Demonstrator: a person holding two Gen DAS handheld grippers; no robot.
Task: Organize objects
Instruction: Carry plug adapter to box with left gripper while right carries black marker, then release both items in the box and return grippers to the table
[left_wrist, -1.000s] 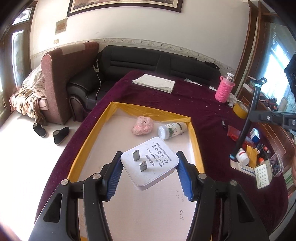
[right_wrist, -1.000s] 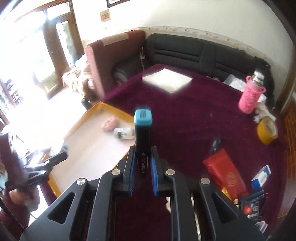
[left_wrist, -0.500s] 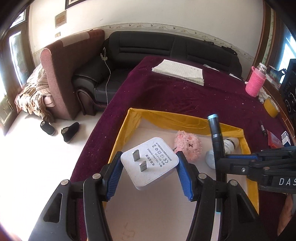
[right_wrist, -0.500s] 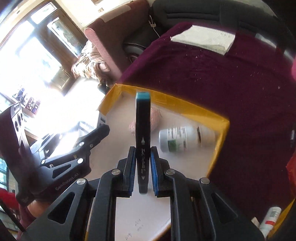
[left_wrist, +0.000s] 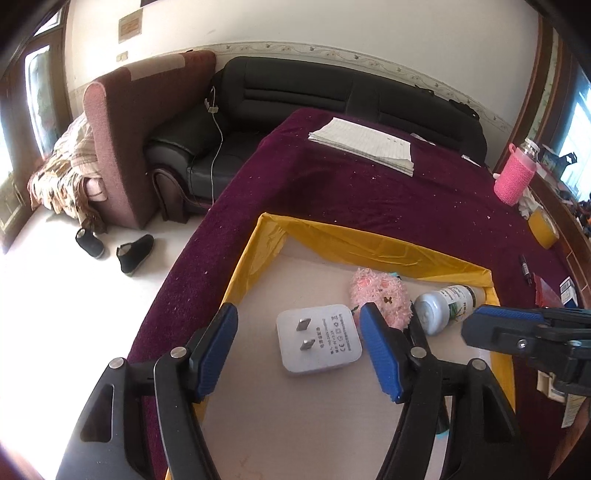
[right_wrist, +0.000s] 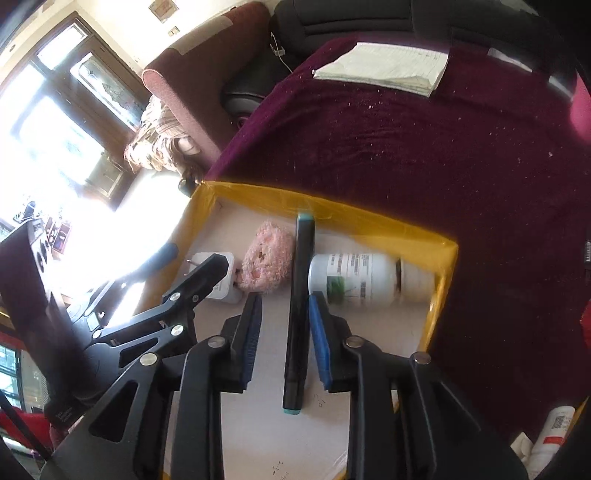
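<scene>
A yellow-rimmed tray (left_wrist: 376, 245) (right_wrist: 332, 208) sits on the maroon table. In it lie a white plug adapter (left_wrist: 317, 339) (right_wrist: 221, 273), a pink plush toy (left_wrist: 382, 295) (right_wrist: 267, 262) and a white pill bottle (left_wrist: 445, 304) (right_wrist: 365, 277). My left gripper (left_wrist: 297, 349) is open, its jaws either side of the adapter, which rests on the tray floor. My right gripper (right_wrist: 284, 325) is open over the tray. A black marker with teal caps (right_wrist: 299, 310) lies between its jaws, leaning near the right pad, free of the left one.
A stack of paper (left_wrist: 365, 146) lies at the table's far end. A pink-sleeved bottle (left_wrist: 515, 177), yellow tape roll (left_wrist: 543, 227), a pen (left_wrist: 526, 266) and small boxes (left_wrist: 554, 291) sit at the right. A black sofa and red armchair stand beyond.
Both grippers opened. The adapter left the left jaws and now lies on the tray floor. The marker was released by the right jaws inside the tray beside the bottle.
</scene>
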